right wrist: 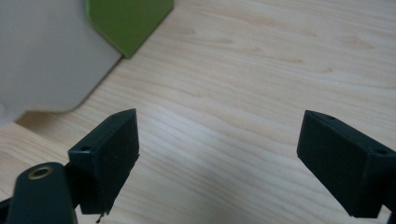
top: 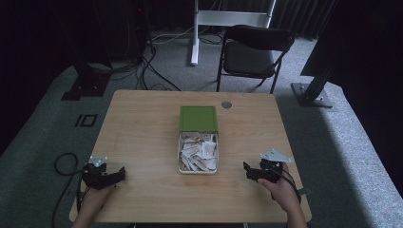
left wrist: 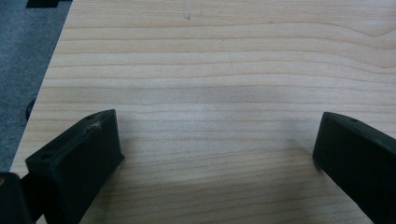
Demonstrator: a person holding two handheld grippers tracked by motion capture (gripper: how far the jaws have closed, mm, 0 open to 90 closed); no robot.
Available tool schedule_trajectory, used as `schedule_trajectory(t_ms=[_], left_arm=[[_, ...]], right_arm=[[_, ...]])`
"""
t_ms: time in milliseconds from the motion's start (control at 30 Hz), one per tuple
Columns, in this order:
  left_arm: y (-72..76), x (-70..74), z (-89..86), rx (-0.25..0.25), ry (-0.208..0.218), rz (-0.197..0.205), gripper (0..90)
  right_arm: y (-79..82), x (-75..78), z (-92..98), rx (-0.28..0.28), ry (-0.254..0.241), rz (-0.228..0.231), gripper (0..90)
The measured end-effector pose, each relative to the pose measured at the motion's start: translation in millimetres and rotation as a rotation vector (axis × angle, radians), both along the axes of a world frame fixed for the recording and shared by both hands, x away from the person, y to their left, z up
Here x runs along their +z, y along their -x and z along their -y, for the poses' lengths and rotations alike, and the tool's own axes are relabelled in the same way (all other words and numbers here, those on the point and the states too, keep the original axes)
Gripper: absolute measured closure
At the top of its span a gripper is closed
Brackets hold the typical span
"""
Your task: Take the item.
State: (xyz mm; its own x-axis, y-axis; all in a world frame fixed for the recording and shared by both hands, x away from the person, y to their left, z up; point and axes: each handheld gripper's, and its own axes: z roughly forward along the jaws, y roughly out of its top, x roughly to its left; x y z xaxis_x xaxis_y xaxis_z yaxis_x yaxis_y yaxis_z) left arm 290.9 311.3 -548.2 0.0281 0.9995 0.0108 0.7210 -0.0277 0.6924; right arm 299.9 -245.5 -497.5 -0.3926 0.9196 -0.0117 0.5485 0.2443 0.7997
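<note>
So the landmark here is the white box [top: 198, 153] sitting roughly mid-table [top: 142, 128], a bit toward the far side from the person. It's open on top and stuffed with what look like small paper packets or sachets [top: 197, 151], mostly white with a bit of tan, all jumbled in a heap. Can't read any of them, too small. The green lid [top: 198, 118] lies flat right behind the box, touching its far edge or close enough that I can't see a gap.

The left gripper [top: 119, 174] is well off to the left of the box, down near the table's front edge, jaws spread wide with just bare wood between them. The right gripper [top: 247, 170] is on the box's other side, nearer to it than the left one but still apart from it, jaws also wide apart and holding nothing. In the right gripper view the box's white wall [right wrist: 44, 56] and a corner of the green lid [right wrist: 126, 21] sit up ahead of the jaws, to the left.

There's also a small round grey disc [top: 226, 104] past the lid, near the table's far edge.
</note>
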Motion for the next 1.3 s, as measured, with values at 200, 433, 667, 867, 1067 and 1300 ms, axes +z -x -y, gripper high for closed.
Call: schedule_trajectory(t_ms=[200, 433, 667, 867, 1067, 1300], left_arm=[[-0.1, -0.1, 0.1, 0.001, 0.002, 0.002, 1.4], [-0.1, -0.1, 0.1, 0.001, 0.002, 0.002, 1.4], [-0.1, -0.1, 0.1, 0.001, 0.002, 0.002, 1.4], [0.0, 0.0, 0.1, 0.001, 0.001, 0.000, 1.4], [0.0, 0.0, 0.1, 0.001, 0.001, 0.001, 1.4], [0.0, 0.0, 0.1, 0.001, 0.001, 0.000, 1.4]], right_arm=[[-4.4, 11.2, -8.0, 0.013, -0.006, 0.021, 13.3], [-8.5, 23.3, -18.7, 0.036, -0.005, 0.047, 13.3], [-13.5, 34.5, -30.3, 0.063, -0.012, 0.064, 13.3], [-17.6, 43.3, -39.4, 0.085, -0.024, 0.079, 13.3], [-21.4, 51.2, -51.6, 0.103, -0.058, 0.088, 13.6], [-24.4, 57.8, -65.6, 0.129, -0.071, 0.093, 14.2]])
